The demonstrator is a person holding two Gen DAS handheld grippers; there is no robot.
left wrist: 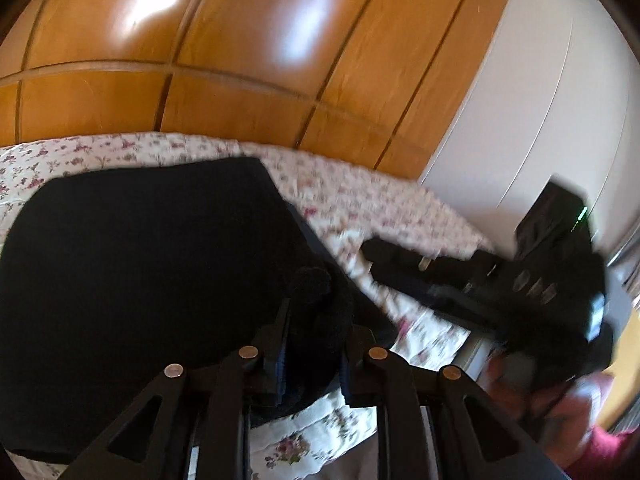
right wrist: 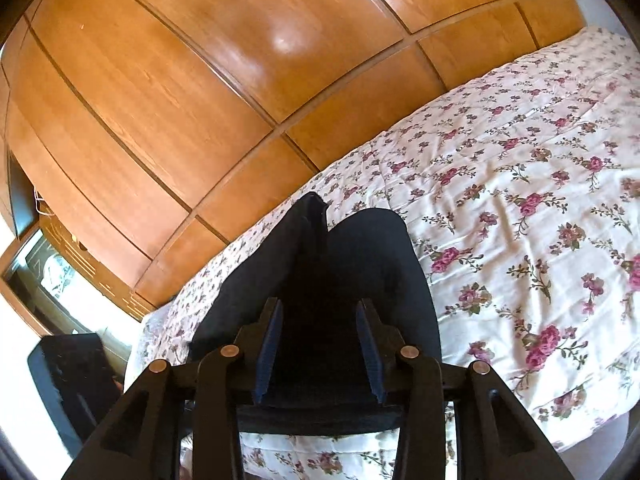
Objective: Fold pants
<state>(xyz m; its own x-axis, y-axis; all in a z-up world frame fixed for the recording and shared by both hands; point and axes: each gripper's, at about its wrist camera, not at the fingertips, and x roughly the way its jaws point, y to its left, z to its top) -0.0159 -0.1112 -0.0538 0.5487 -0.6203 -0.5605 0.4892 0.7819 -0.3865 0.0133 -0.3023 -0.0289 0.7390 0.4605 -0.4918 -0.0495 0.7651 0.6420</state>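
The black pants (left wrist: 140, 280) lie spread on the bed (left wrist: 360, 216), whose cover is flowered, in front of a wooden wardrobe (left wrist: 240, 60). The left gripper (left wrist: 316, 344) has its fingers (left wrist: 280, 344) parted around a bunched fold of the cloth. In the right wrist view the right gripper (right wrist: 320, 352) stands with fingers (right wrist: 268, 352) spread wide over the pants (right wrist: 360, 264), gripping nothing.

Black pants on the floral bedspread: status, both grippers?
Left gripper open, bunched black fabric between jaws. Right gripper open over black pants. Pants partly folded on floral bedspread. Nothing in the way.
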